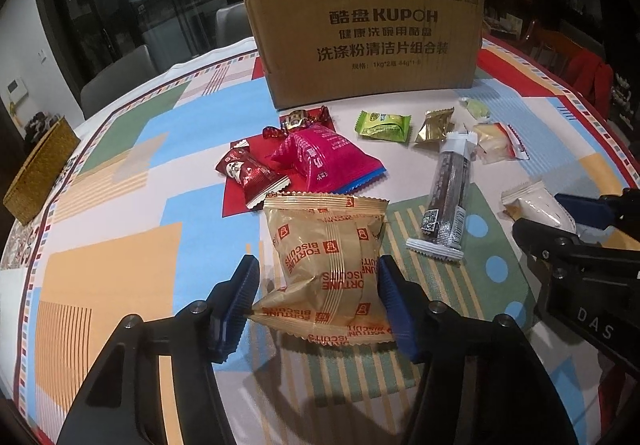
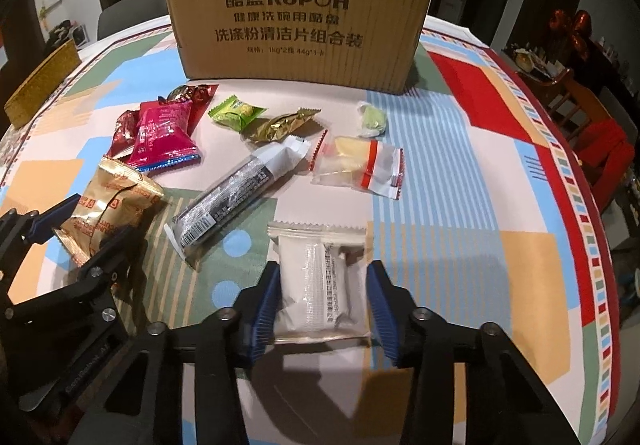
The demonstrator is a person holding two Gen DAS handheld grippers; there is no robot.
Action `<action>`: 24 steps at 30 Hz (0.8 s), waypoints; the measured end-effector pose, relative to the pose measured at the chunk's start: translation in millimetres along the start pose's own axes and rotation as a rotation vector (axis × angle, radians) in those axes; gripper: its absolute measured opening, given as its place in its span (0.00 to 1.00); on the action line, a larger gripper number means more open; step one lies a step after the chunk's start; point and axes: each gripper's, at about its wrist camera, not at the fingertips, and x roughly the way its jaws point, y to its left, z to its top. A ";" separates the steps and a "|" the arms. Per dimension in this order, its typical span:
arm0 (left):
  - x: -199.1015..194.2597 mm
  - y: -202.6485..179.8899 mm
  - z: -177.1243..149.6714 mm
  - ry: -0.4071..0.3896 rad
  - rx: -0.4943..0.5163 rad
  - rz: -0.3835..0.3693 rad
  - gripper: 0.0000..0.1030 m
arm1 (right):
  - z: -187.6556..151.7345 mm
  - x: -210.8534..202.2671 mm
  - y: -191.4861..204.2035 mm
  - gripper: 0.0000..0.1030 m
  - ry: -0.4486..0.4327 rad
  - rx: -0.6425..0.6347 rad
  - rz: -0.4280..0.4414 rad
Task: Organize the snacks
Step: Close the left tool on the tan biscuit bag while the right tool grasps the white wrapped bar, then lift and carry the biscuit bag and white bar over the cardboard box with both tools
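— Left gripper [image 1: 318, 299]?
— Pads pressing the gold biscuit packet [image 1: 326, 257] at the table's [image 1: 120, 205] near edge.
— Right gripper [image 2: 322, 305]?
— Clamped on the white snack packet [image 2: 320, 285] beside it, near edge too.

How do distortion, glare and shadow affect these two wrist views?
Left wrist: fisheye bows the cardboard box; glare streaks the gold biscuit packet. Right wrist: black corner vignette, table edge curves; white packet sharp, shadow below it; room behind is dim.
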 end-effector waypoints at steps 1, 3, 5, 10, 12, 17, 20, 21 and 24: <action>-0.7 -0.1 -0.5 -0.003 0.002 0.005 0.57 | 0.0 0.1 -0.3 0.35 -0.002 0.004 0.007; -1.1 0.2 0.4 -0.006 0.004 0.005 0.56 | 0.1 0.2 0.4 0.34 -0.002 0.001 0.006; -2.1 0.8 0.5 -0.008 0.002 -0.001 0.55 | 0.3 0.2 0.3 0.33 -0.003 -0.001 0.012; -6.2 0.5 0.7 -0.021 0.004 0.003 0.53 | 0.5 -2.7 -1.2 0.32 -0.010 0.001 0.015; -9.1 -0.1 0.4 -0.028 0.010 0.003 0.52 | 0.8 -6.5 -0.7 0.32 -0.021 0.001 0.013; -17.3 0.3 1.9 -0.049 0.013 0.009 0.51 | 3.3 -15.3 -1.0 0.32 -0.042 -0.001 0.013; -23.7 0.3 3.6 -0.070 0.017 0.019 0.51 | 5.2 -20.4 -3.2 0.32 -0.058 0.002 0.011; -26.7 0.0 4.2 -0.078 0.020 0.024 0.51 | 5.7 -21.9 -4.6 0.32 -0.062 0.004 0.010; -33.8 -0.3 5.8 -0.103 0.027 0.040 0.51 | 8.9 -26.2 -8.3 0.32 -0.075 0.012 0.012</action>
